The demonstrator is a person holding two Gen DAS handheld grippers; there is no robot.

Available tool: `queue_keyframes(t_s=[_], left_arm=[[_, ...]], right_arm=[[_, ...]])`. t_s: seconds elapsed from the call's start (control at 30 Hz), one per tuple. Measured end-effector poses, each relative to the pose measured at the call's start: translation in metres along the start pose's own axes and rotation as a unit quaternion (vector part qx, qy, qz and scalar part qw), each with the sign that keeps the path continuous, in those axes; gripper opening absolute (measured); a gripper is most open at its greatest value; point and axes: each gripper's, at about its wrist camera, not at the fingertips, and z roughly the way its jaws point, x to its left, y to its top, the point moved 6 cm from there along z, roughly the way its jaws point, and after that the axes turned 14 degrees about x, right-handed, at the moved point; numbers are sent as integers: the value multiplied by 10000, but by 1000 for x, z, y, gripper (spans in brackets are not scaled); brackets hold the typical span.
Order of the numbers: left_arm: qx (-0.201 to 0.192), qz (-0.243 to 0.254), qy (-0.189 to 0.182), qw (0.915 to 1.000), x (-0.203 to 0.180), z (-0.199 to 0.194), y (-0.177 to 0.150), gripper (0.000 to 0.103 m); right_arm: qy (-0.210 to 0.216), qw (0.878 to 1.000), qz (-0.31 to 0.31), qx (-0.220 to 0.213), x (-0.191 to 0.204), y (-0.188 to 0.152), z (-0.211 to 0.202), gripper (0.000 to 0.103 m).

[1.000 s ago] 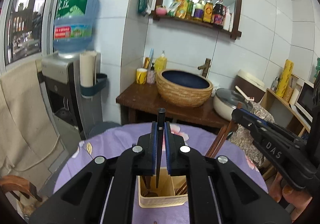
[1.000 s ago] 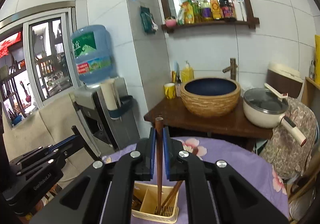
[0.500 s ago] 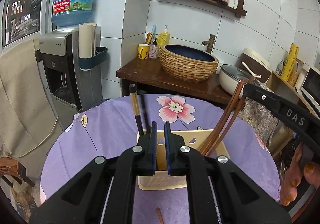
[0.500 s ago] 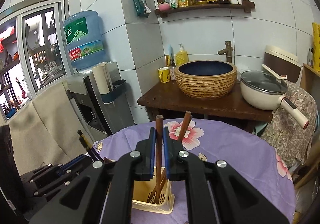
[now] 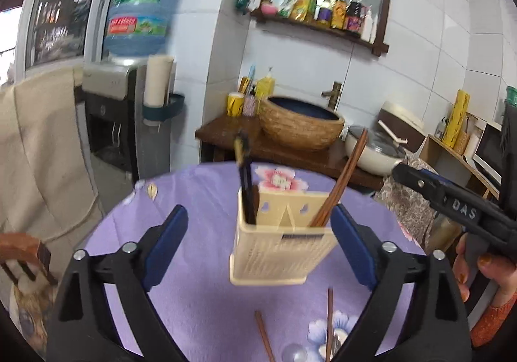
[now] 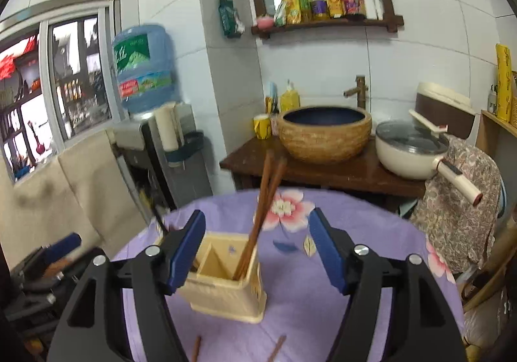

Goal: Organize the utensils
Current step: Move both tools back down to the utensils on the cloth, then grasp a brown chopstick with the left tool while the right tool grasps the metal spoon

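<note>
A cream plastic utensil caddy point(image 5: 281, 242) stands on the purple flowered tablecloth point(image 5: 200, 210). Black chopsticks point(image 5: 244, 174) stand in its left compartment and brown wooden chopsticks point(image 5: 342, 177) lean in its right one. My left gripper point(image 5: 258, 226) is open and empty, just in front of the caddy. My right gripper point(image 6: 257, 239) is open and empty above the caddy point(image 6: 223, 278), with the brown chopsticks point(image 6: 265, 200) between its fingers but not held. Loose brown chopsticks point(image 5: 329, 320) lie on the cloth in front of the caddy.
The right gripper's body point(image 5: 452, 203) and the hand holding it show at the right of the left wrist view. Behind the table are a wooden stand with a woven basin point(image 6: 323, 132), a white pan point(image 6: 410, 148) and a water dispenser point(image 5: 126, 103).
Both grippers opened. The left one let go of the black chopsticks and the right one let go of the brown chopstick; both now stand in the caddy. Both grippers pulled back.
</note>
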Motion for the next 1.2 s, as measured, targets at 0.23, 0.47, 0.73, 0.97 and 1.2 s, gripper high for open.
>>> queue_keyframes(t_s=[0.23, 0.47, 0.73, 0.97, 1.2], left_arm=[[771, 95, 609, 9951, 15, 27, -81, 91], [1355, 125, 903, 9866, 24, 58, -145, 90], [1579, 113, 841, 9838, 25, 66, -171, 90], [1559, 83, 677, 9854, 21, 62, -171, 90], [1667, 129, 691, 9835, 21, 67, -173, 90]], right_arm=[[-422, 9935, -393, 984, 7, -103, 26, 66], [-421, 9800, -166, 1936, 9, -193, 54, 49], [-556, 9698, -76, 2372, 19, -235, 63, 45], [-748, 9689, -259, 2346, 19, -236, 67, 43], [-716, 9691, 64, 2358, -8, -222, 78, 39]])
